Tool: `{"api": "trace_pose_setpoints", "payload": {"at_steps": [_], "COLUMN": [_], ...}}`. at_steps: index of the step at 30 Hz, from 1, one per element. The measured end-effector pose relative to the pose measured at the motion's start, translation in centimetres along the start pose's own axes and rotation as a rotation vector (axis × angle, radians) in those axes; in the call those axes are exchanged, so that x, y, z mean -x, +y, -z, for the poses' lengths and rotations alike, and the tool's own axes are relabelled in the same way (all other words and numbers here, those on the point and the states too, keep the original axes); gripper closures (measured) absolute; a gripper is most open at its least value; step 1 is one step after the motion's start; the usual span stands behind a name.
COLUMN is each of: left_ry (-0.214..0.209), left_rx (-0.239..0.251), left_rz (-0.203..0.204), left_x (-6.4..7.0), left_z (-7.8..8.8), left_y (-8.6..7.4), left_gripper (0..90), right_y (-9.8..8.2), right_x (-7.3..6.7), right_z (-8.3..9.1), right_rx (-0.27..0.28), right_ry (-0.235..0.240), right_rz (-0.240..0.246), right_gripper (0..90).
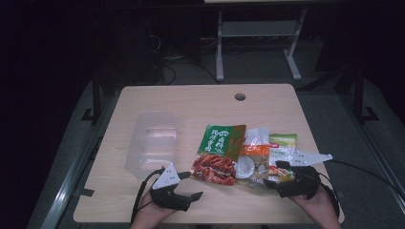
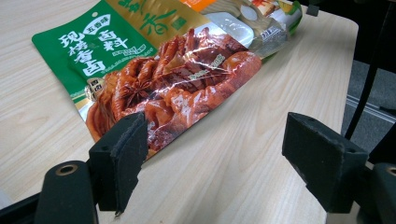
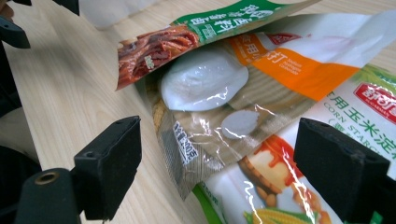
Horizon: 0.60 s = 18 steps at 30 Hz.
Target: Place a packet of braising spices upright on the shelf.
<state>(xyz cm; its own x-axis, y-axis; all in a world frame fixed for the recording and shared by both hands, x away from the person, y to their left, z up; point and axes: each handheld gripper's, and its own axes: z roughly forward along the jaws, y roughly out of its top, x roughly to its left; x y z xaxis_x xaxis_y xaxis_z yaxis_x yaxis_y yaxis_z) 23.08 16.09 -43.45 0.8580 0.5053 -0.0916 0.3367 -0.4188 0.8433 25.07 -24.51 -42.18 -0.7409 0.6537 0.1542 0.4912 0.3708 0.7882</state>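
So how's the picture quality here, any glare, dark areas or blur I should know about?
High view: dim overall, room behind the table nearly black, the clear plastic container faint. Left gripper view: bright, sharp, glare streaks on the red and green packet. Right gripper view: glare on the orange and white packet; the near jaws look soft.

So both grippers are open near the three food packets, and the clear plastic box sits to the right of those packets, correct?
Not quite. The clear plastic box sits to the left of the three food packets, beside the green and red packet, as the high view shows. The rest holds: the left gripper and right gripper are both open near the packets.
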Motion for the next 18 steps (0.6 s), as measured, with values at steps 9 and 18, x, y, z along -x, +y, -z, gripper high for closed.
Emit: {"api": "trace_pose_setpoints", "payload": {"at_steps": [9,18], "left_ry": [0.004,0.013], "left_rx": [0.008,0.014], "left_rz": [0.003,-0.004], "left_x": [0.1,0.1], "left_z": [0.1,0.5], "left_y": [-0.1,0.0], "left_gripper": [22.2,22.3], "right_y": [1.3,4.9], "right_x": [0.2,1.0], "right_z": [-0.7,-3.3], "right_rx": [-0.018,-0.087], "right_ry": [0.018,0.016], "right_rz": [-0.017,-0.046], "right_gripper": [14.0,14.9]}}
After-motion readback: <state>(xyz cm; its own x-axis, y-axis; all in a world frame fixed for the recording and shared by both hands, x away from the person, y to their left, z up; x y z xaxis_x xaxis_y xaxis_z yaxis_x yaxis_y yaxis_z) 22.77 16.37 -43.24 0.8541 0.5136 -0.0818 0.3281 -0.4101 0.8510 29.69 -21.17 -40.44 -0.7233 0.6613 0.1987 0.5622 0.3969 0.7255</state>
